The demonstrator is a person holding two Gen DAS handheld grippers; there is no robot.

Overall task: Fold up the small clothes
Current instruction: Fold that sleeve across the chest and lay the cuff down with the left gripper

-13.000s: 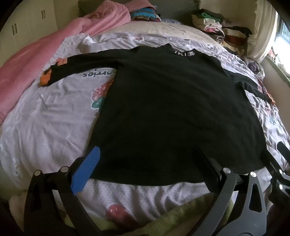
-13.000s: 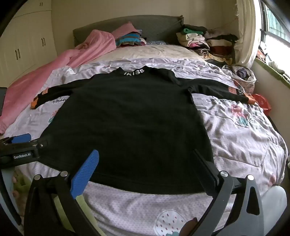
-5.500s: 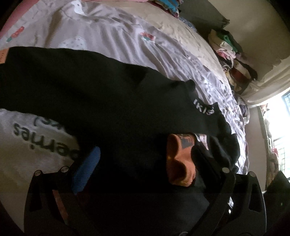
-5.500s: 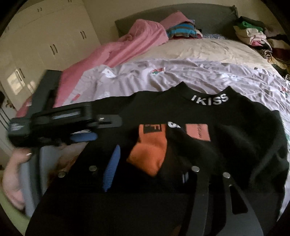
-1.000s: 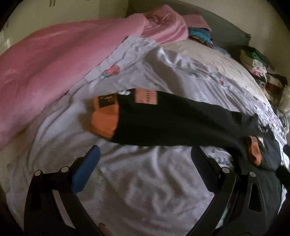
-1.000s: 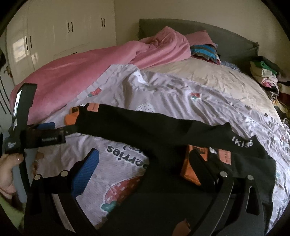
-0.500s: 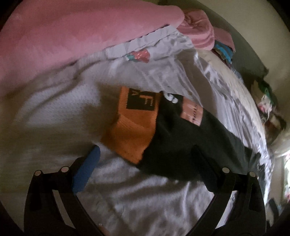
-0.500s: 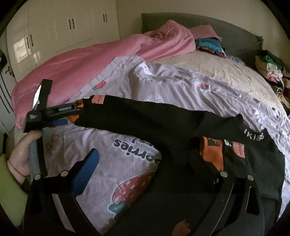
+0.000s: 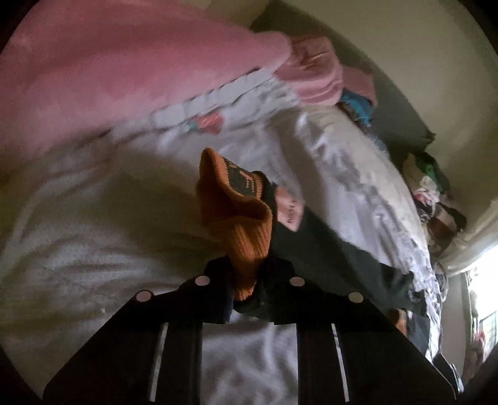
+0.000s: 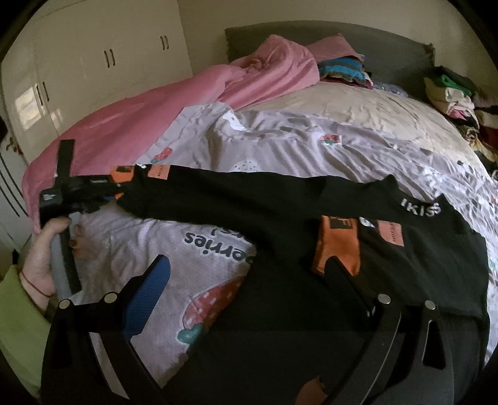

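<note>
Up close in the left wrist view, the left gripper (image 9: 246, 280) is closing, its jaws pinching the orange cuff (image 9: 239, 218) at lower centre. From the right wrist view, the right gripper (image 10: 249, 274) gapes empty above the black top (image 10: 280, 280) across mid-frame; one sleeve (image 10: 339, 246) lies folded in, the other awaits.

I'm looking at a bedroom w/ a big bed (image 10: 358, 102) under a cream sheet, dark grey headboard (image 10: 389, 53) against a beige wall (image 10: 311, 12). Cream wardrobe (image 10: 93, 71) w/ dark handles stands beside the bed. Bright daylight from a window (image 9: 481, 289) on the opposite side; rest is dim.
</note>
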